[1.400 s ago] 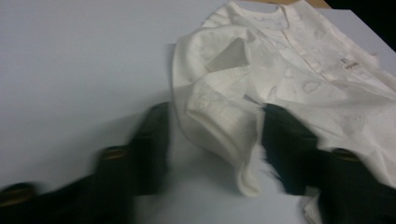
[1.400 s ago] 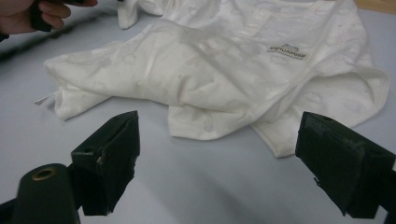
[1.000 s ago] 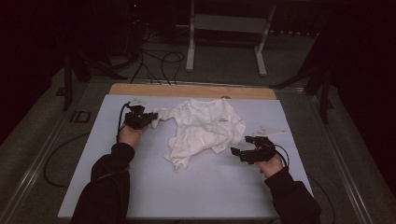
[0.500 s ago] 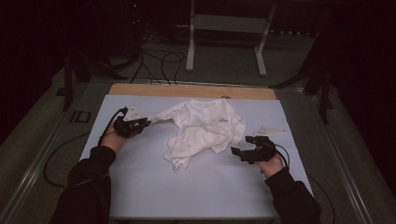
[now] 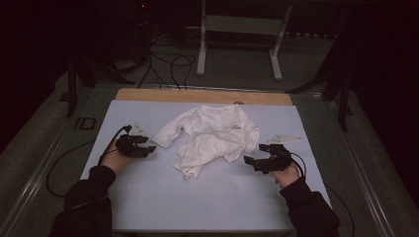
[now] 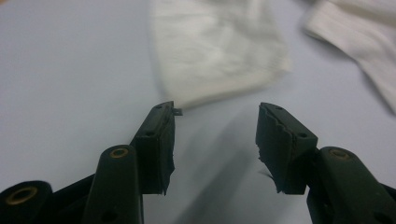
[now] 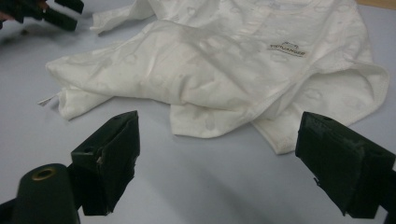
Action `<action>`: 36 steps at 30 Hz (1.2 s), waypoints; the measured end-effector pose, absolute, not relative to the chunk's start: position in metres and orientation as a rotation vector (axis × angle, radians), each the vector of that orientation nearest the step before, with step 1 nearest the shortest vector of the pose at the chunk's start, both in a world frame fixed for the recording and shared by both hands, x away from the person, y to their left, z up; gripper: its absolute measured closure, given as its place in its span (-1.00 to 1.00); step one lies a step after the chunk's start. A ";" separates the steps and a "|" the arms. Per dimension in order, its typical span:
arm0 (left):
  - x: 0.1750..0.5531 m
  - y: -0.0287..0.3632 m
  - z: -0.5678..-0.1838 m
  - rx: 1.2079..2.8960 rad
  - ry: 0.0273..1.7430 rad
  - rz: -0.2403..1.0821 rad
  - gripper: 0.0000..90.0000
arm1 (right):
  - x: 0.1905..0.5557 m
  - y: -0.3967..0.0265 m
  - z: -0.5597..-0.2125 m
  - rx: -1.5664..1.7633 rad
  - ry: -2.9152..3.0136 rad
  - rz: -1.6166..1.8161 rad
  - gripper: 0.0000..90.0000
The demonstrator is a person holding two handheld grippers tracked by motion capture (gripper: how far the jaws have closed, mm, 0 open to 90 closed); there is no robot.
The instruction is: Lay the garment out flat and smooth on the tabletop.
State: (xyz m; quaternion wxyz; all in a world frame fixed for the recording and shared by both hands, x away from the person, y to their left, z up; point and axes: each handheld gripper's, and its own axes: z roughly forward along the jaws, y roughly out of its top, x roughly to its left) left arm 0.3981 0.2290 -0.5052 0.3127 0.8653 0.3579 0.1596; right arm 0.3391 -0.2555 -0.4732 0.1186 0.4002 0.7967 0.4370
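Note:
A white baby garment (image 5: 215, 134) lies crumpled in the middle of the pale table sheet (image 5: 217, 197), with one sleeve (image 5: 165, 134) stretched out to the left. My left gripper (image 5: 149, 148) rests on the sheet just short of that sleeve's cuff (image 6: 219, 65). Its jaws have just been opening and nothing is between them (image 6: 217, 119). My right gripper (image 5: 249, 161) sits at the garment's right, near its hem (image 7: 280, 135). It stands wide open (image 7: 219, 123) and empty, and points at the garment (image 7: 224, 60).
A wooden strip (image 5: 202, 95) runs along the table's far edge. Behind it stand a metal frame (image 5: 242, 29) and floor cables (image 5: 168, 61). Bare sheet lies in front of the garment and at both sides. My left gripper (image 7: 51, 11) sits at the top left of the right gripper view.
My left hand moved toward the near side and a little left, drawing the sleeve out, then its jaws opened and let the cuff go. The right hand kept still.

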 end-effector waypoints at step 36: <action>0.462 0.234 -0.489 2.183 1.386 0.469 0.91 | 0.338 -0.254 -0.473 1.159 2.334 1.288 -0.69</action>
